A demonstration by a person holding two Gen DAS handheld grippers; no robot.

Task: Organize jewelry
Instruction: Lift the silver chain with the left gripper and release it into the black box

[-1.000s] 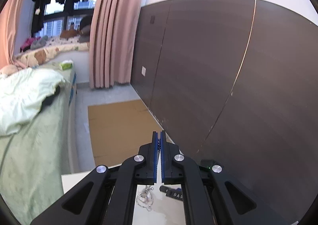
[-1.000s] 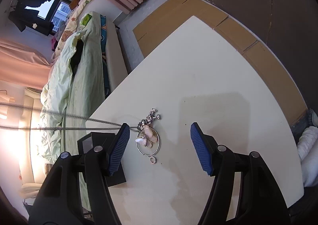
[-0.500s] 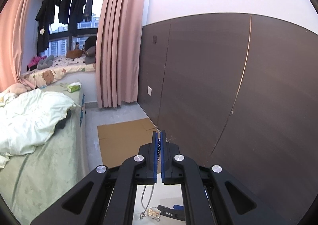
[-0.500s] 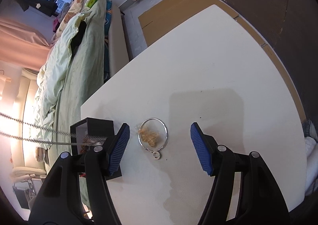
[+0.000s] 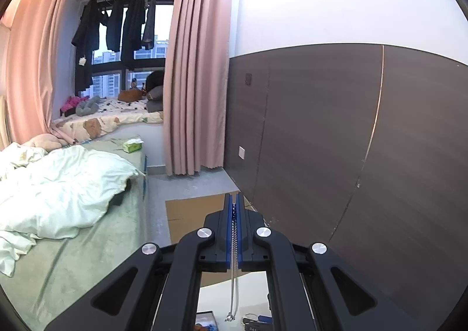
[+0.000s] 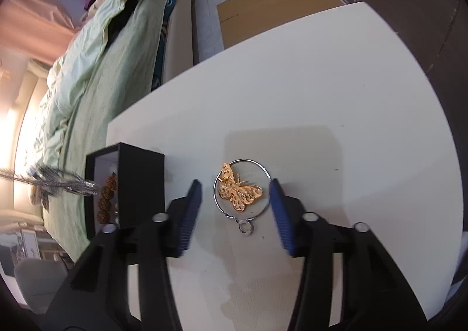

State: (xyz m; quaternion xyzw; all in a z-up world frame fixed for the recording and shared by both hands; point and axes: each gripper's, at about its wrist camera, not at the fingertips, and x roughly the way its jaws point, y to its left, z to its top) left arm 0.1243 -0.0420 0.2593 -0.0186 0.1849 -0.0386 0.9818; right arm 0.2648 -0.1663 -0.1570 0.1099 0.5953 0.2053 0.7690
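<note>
My left gripper (image 5: 234,208) is shut on a silver chain necklace (image 5: 234,281), held high so the chain hangs straight down toward the white table (image 5: 251,293). In the right wrist view the chain's blurred lower end (image 6: 58,181) dangles over a black jewelry box (image 6: 137,184) with brown beads (image 6: 106,199) inside. My right gripper (image 6: 235,199) is open, low over the table (image 6: 336,97), its jaws either side of a gold butterfly brooch (image 6: 238,192) lying inside a silver ring bangle (image 6: 264,173).
A bed with pale green bedding (image 6: 96,73) runs along the table's left side. Brown cardboard (image 6: 275,12) lies on the floor beyond the far table edge. A dark wood wall panel (image 5: 351,140) stands to the right. Pink curtains (image 5: 196,67) hang by the window.
My left gripper has risen, lifting the chain off the table and over the box. My right gripper has moved down and forward, bringing the brooch and bangle between its jaws.
</note>
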